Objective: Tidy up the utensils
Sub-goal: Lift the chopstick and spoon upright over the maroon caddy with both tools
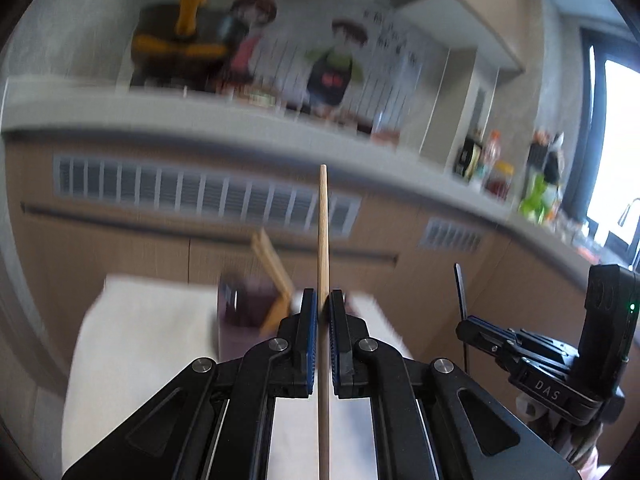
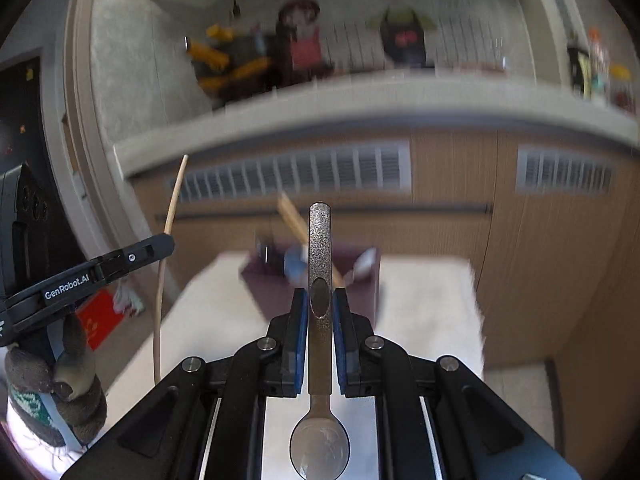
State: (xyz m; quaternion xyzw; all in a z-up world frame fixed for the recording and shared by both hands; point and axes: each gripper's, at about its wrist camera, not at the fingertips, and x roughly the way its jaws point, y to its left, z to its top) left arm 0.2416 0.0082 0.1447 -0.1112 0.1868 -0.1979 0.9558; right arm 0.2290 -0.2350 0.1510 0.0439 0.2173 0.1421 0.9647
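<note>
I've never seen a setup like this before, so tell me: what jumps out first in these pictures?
Two black tongs, each clamped on a utensil. The left tongs pinch a thin wooden chopstick pointing straight ahead; the right tongs hold a metal spoon, bowl toward the camera. Beyond them, blurred, a dark holder sits on a white table.

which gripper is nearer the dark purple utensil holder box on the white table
Hard to call. Dark purple utensil holder box sits ahead of both; left gripper with chopstick, right gripper with spoon.

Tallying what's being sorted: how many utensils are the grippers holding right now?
2. A wooden chopstick is clamped upright in the left gripper; a metal spoon is clamped in the right gripper, bowl toward the camera. More sit blurred in the holder beyond.
</note>
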